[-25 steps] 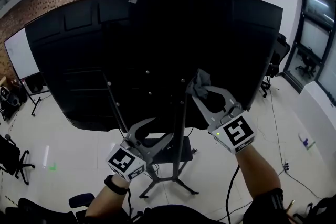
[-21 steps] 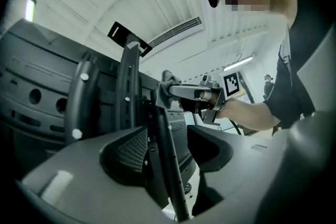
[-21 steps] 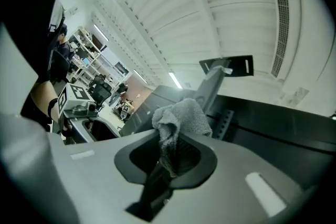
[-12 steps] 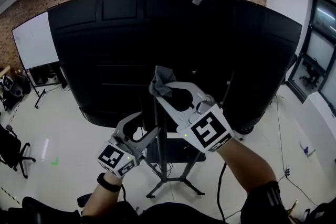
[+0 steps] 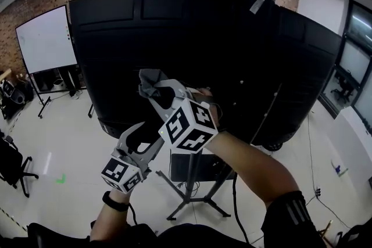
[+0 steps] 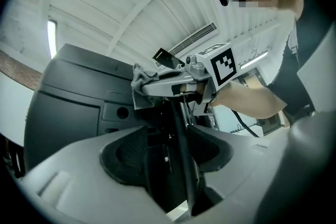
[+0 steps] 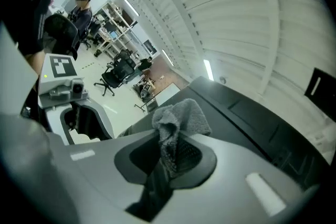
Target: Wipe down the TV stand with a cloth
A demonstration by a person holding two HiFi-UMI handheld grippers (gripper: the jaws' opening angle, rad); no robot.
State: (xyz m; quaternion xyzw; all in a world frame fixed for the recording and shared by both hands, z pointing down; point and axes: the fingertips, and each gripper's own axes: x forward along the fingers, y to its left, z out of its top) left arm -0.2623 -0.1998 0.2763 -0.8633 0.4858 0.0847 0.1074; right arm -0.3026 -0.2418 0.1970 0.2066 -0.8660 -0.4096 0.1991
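The big black TV back (image 5: 174, 38) fills the head view, on a metal stand (image 5: 189, 194) with splayed legs. My right gripper (image 5: 152, 85) reaches across to the left and is shut on a crumpled grey cloth (image 5: 150, 77), held up against the TV's back panel. In the right gripper view the cloth (image 7: 178, 118) bunches between the jaws of the right gripper (image 7: 170, 149). My left gripper (image 5: 139, 145) hangs lower, open. In the left gripper view a dark stand pole (image 6: 181, 155) runs through the gap of the left gripper (image 6: 170, 139) without being clamped.
A whiteboard (image 5: 43, 46) stands at the left against the brick wall. An office chair (image 5: 11, 165) sits at the far left edge. A grey strip (image 5: 261, 2) hangs at the TV's top right. Cables trail on the floor by the stand.
My right gripper has swept left and upward across the TV's back with the cloth. The left gripper stays low near the stand pole. The head view has turned to the left.
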